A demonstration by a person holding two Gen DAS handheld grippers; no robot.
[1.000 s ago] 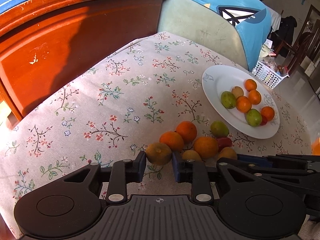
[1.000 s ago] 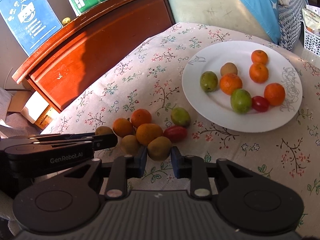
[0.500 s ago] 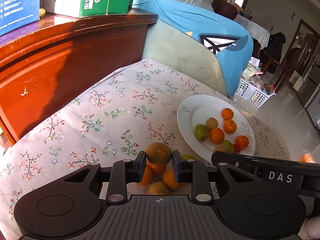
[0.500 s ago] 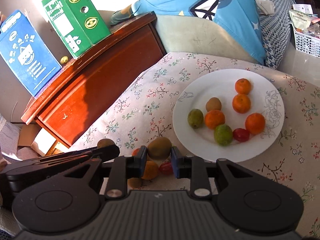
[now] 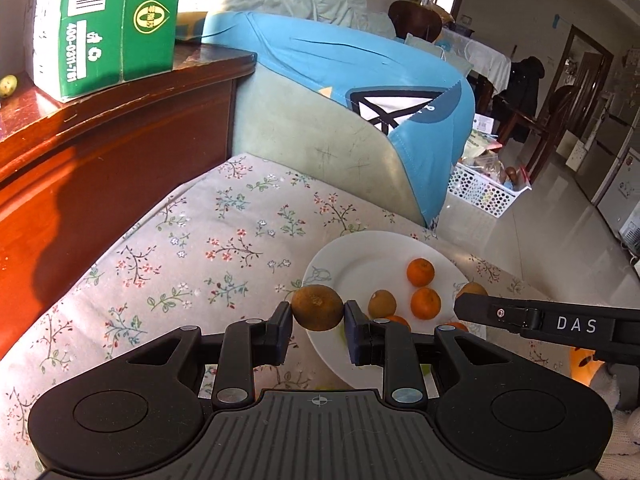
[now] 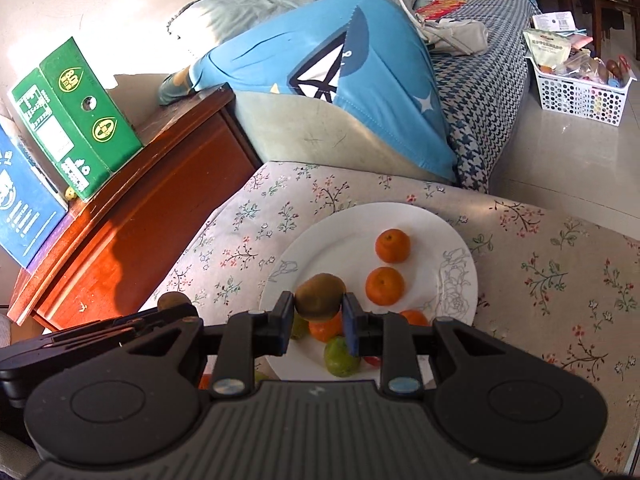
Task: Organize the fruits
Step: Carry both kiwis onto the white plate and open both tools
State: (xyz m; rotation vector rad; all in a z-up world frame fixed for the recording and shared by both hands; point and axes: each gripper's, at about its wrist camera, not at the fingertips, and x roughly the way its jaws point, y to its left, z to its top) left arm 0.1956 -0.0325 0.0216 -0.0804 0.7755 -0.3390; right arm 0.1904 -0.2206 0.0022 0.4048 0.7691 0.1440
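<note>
Left gripper (image 5: 318, 320) squeezes a brown fruit (image 5: 317, 307) mid-frame, above the plate (image 5: 360, 248) edge. Right gripper (image 6: 318, 320) squeezes another brown fruit (image 6: 320, 295) w/ plate below. Dropped early, fruit could roll off & bump the oranges (image 6: 385, 286).

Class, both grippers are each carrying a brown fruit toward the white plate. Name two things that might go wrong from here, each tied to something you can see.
1. The left gripper and right gripper hang close together near the plate, so they may collide.
2. The right gripper's brown fruit hangs above an orange and a green fruit; released there, it could knock them or roll off.
</note>
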